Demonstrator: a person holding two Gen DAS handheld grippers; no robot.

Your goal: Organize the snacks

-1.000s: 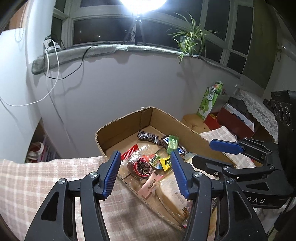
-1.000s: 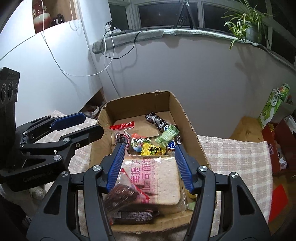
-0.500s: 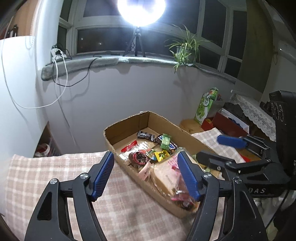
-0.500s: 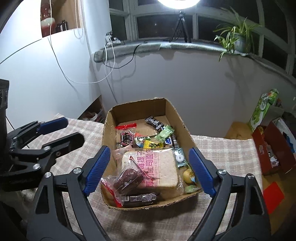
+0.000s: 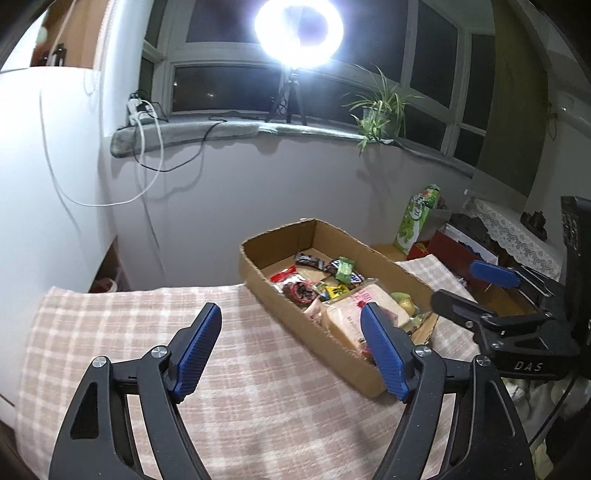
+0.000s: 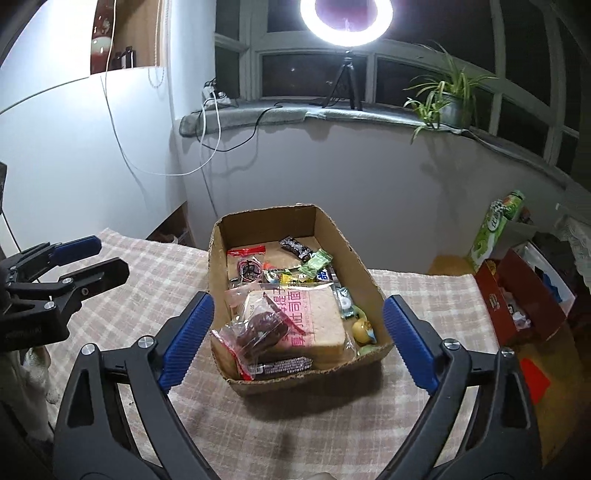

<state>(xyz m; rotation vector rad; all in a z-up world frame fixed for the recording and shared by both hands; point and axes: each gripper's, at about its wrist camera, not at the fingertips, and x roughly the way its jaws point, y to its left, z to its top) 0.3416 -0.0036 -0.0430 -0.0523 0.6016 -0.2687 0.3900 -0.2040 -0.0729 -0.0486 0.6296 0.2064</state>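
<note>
An open cardboard box (image 6: 306, 384) stands on the checked tablecloth, packed with snacks. A bagged bread slab (image 6: 314, 317) lies at its near end, with a clear bag of dark snack (image 6: 258, 328) on top and small wrapped candies (image 6: 314, 262) behind. My right gripper (image 6: 299, 299) hovers back from the box, jaws opening, nothing pressed between its pads. My left gripper (image 5: 290, 310) is over bare cloth to the left of the box (image 5: 314, 339), its jaws also opening and empty. Each gripper appears in the other's view: right gripper (image 5: 458, 282), left gripper (image 6: 109, 254).
Checked cloth (image 5: 147, 332) covers the table around the box. Past the table's right edge are a green carton (image 6: 495, 229) and a red box of items (image 6: 517, 295). A ring light (image 6: 347, 14) on a tripod, a potted plant (image 6: 447, 103) and cables sit on the windowsill.
Both grippers have drawn back from the box and spread their jaws wider. The bread and the clear snack bag stay in the box's near end.
</note>
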